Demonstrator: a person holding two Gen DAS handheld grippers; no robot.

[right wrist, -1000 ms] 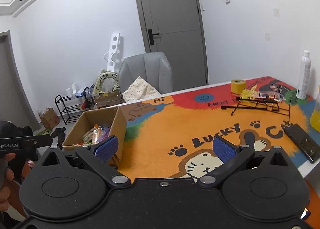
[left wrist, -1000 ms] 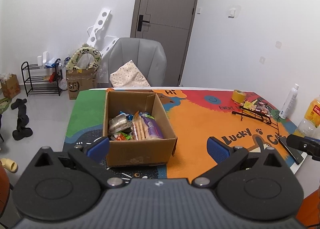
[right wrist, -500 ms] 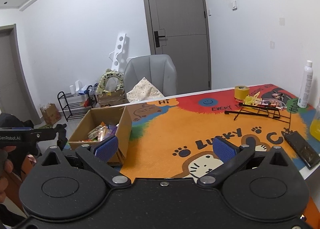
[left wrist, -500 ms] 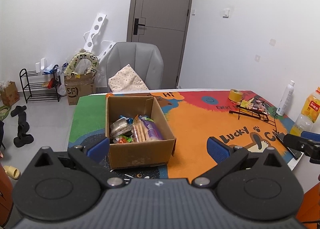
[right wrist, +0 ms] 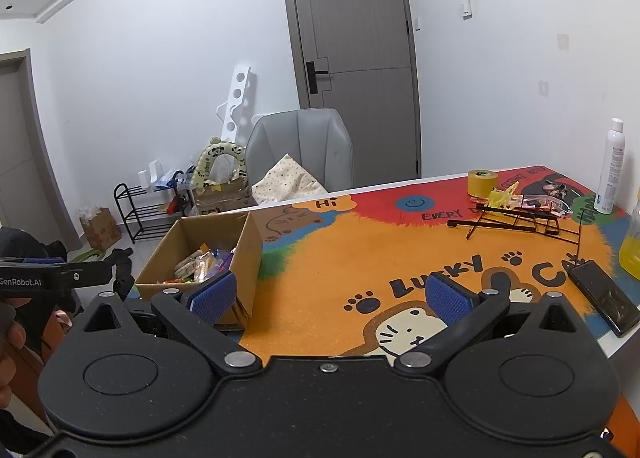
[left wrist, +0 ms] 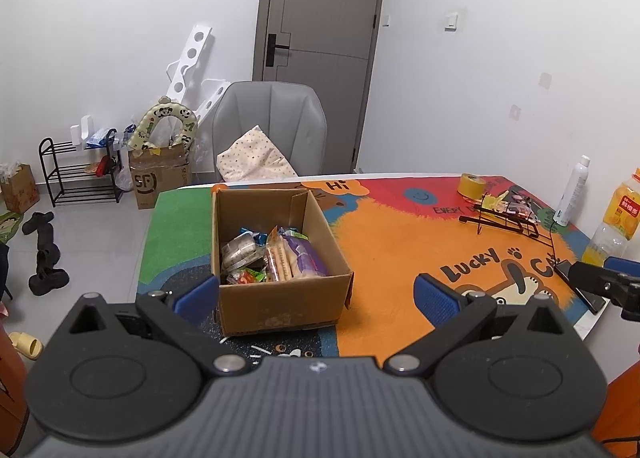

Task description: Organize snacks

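Observation:
An open cardboard box (left wrist: 280,298) stands on the left of the colourful table mat and holds several wrapped snacks (left wrist: 276,254). It also shows in the right wrist view (right wrist: 250,242). A black wire rack (left wrist: 504,218) with a few small snack packets (right wrist: 516,198) sits at the far right of the table. My left gripper (left wrist: 316,294) is open and empty, just in front of the box. My right gripper (right wrist: 330,294) is open and empty, above the mat to the right of the box.
A yellow tape roll (left wrist: 472,185), a white bottle (left wrist: 574,190), an orange juice bottle (left wrist: 616,226) and a black phone (right wrist: 604,298) lie along the table's right side. A grey chair (left wrist: 272,126) stands behind the table. The cat-print mat (right wrist: 360,258) covers the table.
Both grippers have drawn back and up from the table, so the box and rack look smaller and more of the room shows. Both jaws stay open.

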